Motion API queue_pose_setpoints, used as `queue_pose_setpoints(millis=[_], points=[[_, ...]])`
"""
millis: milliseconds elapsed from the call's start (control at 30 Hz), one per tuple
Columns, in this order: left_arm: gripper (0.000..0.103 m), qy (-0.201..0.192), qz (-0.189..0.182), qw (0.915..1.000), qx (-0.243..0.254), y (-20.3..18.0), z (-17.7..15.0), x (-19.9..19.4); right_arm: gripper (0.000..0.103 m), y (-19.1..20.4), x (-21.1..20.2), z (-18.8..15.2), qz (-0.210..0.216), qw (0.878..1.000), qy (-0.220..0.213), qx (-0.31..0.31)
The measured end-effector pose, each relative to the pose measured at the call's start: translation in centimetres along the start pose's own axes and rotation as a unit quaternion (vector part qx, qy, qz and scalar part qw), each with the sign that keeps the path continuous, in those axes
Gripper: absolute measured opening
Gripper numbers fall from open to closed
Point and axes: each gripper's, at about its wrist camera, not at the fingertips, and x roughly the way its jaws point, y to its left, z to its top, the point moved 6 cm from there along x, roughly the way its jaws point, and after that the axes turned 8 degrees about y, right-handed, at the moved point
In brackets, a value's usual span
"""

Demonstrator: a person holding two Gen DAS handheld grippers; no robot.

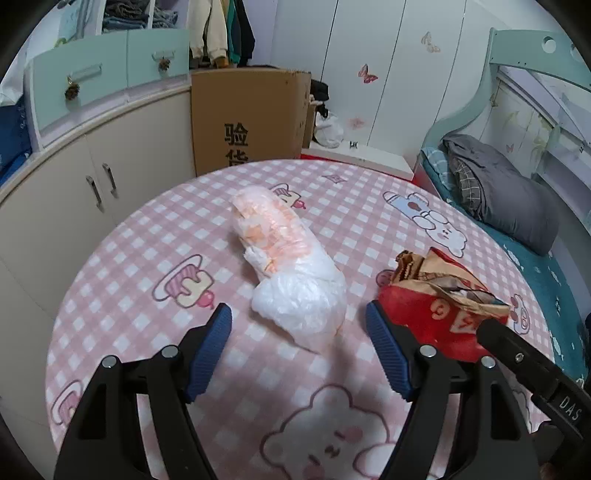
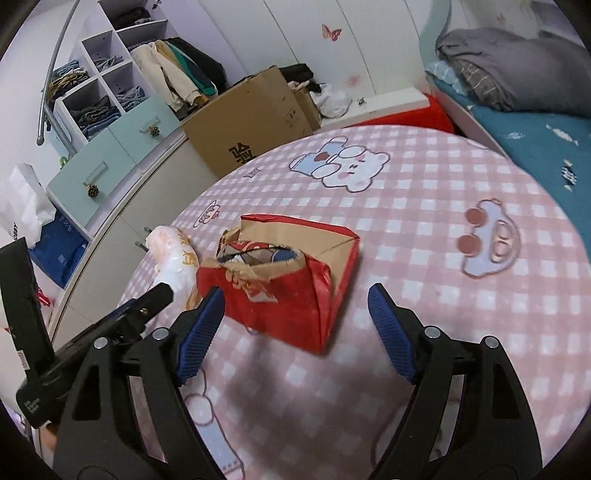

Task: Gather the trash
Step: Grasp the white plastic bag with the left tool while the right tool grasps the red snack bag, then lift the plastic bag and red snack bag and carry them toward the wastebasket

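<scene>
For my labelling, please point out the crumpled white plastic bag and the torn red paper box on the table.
crumpled white plastic bag (image 1: 291,269): left wrist view, middle of the bundle.
torn red paper box (image 2: 291,295): right wrist view, its red front face.

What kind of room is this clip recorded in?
Most likely a bedroom: a bed with a rumpled grey blanket, shelves of folded clothes, and hanging garments beside a table.

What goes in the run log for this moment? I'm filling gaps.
left gripper: open, facing plastic bag | right gripper: open, facing red box | both on table
</scene>
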Motion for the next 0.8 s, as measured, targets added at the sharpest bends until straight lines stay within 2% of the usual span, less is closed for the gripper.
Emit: queue_pose_setpoints(millis=[200,233,267,333,367,400,467,633,800], points=[[0.072,0.028,0.001,0.9996,-0.001,0.2,0.7,2.3,0.079,0.4,1.3,0.3,0.027,0.999,0.024,0.002],[0.061,0.033,0.000,0.9995,-0.002,0.1,0.6,2.6,0.079,0.5,1.4,0.4,0.027,0.999,0.024,0.001],[0.058,0.040,-0.001,0.9992,-0.001,0.1,0.5,3.1,0.079,0.5,1.5,0.5,0.026,0.999,0.025,0.000],[0.035,0.042,-0.009,0.9991,0.006,-0.4,0.5,3.0,0.078,0.7,1.7,0.5,0.025,0.999,0.026,-0.003],[0.032,0.040,-0.003,0.9991,0.009,-0.4,0.5,2.9,0.074,0.9,1.7,0.5,0.025,0.999,0.028,-0.006],[0.027,0.040,0.001,0.9991,0.014,-0.5,0.4,2.9,0.059,1.0,1.9,0.5,0.026,0.999,0.031,-0.008],[0.022,0.041,0.000,0.9990,0.015,-0.5,0.3,2.9,0.045,1.2,2.0,0.5,0.035,0.999,0.036,-0.011],[0.016,0.043,-0.010,0.9990,0.010,0.1,-0.1,2.0,0.038,2.2,1.3,0.3,0.026,0.999,0.022,-0.041],[0.015,0.024,-0.020,0.9995,0.010,1.1,-0.8,-0.7,0.032,4.2,-0.2,-0.6,0.017,0.997,-0.007,-0.075]])
